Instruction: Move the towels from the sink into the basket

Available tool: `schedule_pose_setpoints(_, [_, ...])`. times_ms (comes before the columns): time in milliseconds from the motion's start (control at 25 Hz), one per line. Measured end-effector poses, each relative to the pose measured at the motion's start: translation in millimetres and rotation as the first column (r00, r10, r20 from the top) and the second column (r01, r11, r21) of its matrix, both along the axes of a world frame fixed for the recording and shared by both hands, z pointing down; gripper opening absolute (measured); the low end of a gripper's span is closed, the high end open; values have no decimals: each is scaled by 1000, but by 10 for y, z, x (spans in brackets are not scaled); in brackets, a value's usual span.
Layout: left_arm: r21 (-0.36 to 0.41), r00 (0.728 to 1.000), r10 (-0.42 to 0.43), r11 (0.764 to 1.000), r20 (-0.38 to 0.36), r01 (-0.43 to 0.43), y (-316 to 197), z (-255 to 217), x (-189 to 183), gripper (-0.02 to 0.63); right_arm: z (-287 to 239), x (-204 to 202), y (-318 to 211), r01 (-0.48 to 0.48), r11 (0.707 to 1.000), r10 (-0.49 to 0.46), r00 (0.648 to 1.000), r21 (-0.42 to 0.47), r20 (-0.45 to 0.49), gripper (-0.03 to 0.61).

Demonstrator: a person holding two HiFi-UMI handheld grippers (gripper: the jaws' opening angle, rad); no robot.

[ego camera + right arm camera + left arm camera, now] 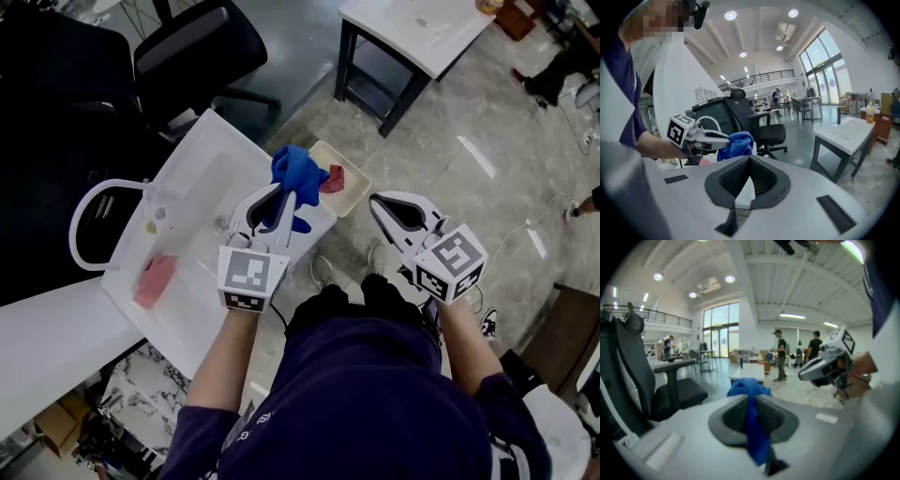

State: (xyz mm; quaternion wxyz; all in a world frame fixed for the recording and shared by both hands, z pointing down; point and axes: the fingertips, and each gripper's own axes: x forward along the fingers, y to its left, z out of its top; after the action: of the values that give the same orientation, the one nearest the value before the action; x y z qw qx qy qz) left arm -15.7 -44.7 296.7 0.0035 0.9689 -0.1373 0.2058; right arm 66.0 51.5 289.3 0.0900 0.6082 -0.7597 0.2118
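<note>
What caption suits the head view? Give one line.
Left gripper holds a blue towel beside the basket, right gripper shut and empty; a pink towel lies in the sink.

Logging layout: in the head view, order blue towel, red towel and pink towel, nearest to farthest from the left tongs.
1. Blue towel, clamped in the left tongs.
2. Red towel, in the basket, just right.
3. Pink towel, in the sink, far left.

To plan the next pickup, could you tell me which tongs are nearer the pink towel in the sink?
Left. In the head view the left tongs, shut on the blue towel, are up and right of the pink towel; the right tongs are farther right, beyond the sink.
</note>
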Motion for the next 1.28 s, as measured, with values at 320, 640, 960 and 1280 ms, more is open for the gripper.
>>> schedule_pose_setpoints(320, [22,999,26,999,20,-26,126,-54,514,46,15,513,131,-26,999,26,999,20,27,6])
schedule_pose_setpoints(640, [31,999,-26,999,43,25,435,-73,1074,46,54,1188,426,10,999,-12,999,38,49,6])
schedule_pose_setpoints(960, [32,997,-67,997,42,65,695,-108,1758,46,58,1901,704,39,998,-41,997,39,59,6])
schedule_pose_setpoints(1280, [43,992,-123,992,39,121,896,-172,2269,46,124,2419,914,94,995,-96,992,34,76,6])
